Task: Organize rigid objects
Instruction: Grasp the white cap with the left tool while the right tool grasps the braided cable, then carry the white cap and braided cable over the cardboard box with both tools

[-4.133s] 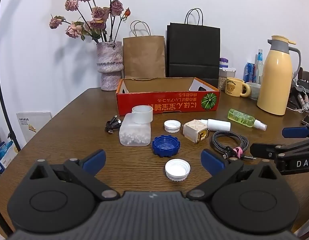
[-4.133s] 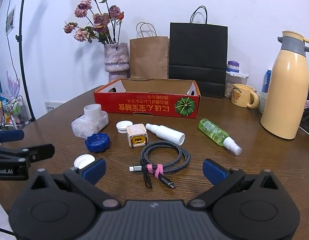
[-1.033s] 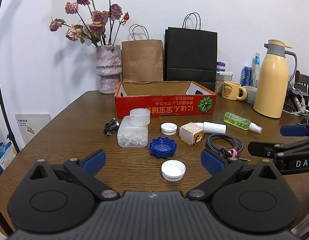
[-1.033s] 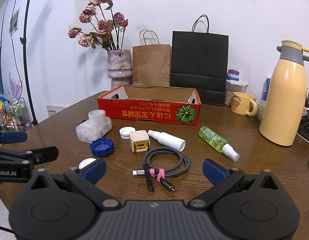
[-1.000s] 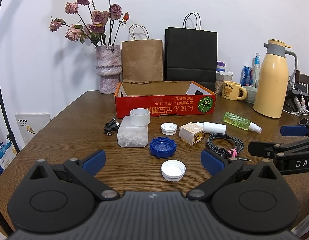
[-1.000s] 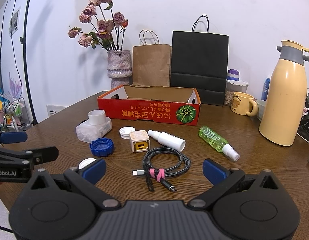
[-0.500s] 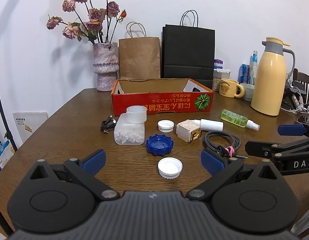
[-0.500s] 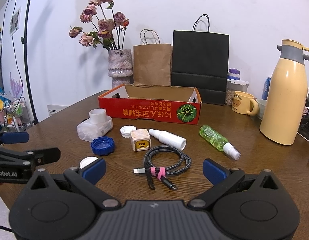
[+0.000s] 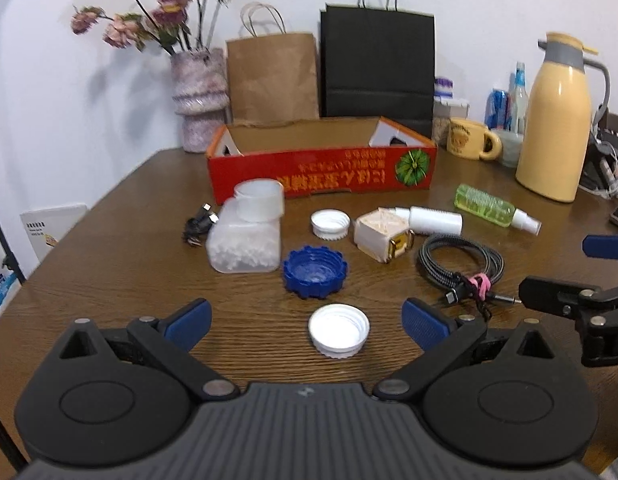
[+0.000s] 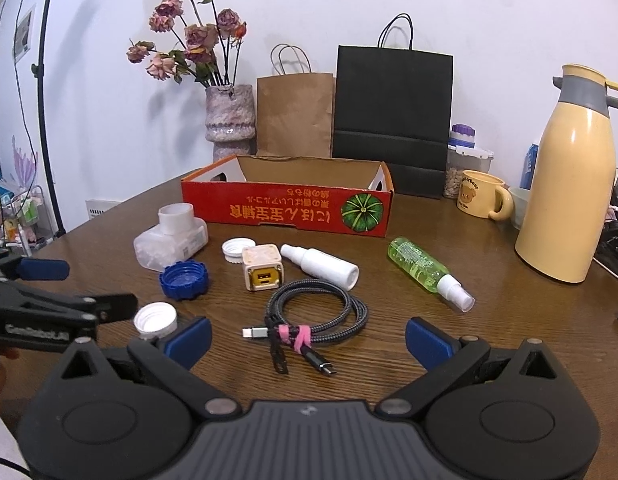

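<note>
The left hand-held gripper is spread wide and holds nothing; a white cap lies on the wooden surface between its blue fingertips, without touching them. The right hand-held gripper is also released and empty, and a coiled black cable tied with a pink band lies just in front of it. Further from the grippers, a blue ridged cap lies beside a clear plastic bottle that has white pellets inside. A second white cap lies near a small beige cube charger, and a white spray bottle lies on its side right behind the charger. A green spray bottle lies more to the right, apart from the others. A small black plug is at the left of the clear bottle. Behind all these things stands an open red cardboard box, and its inside looks empty as far as the pictures show. At the right a yellow thermos jug stands upright.
</note>
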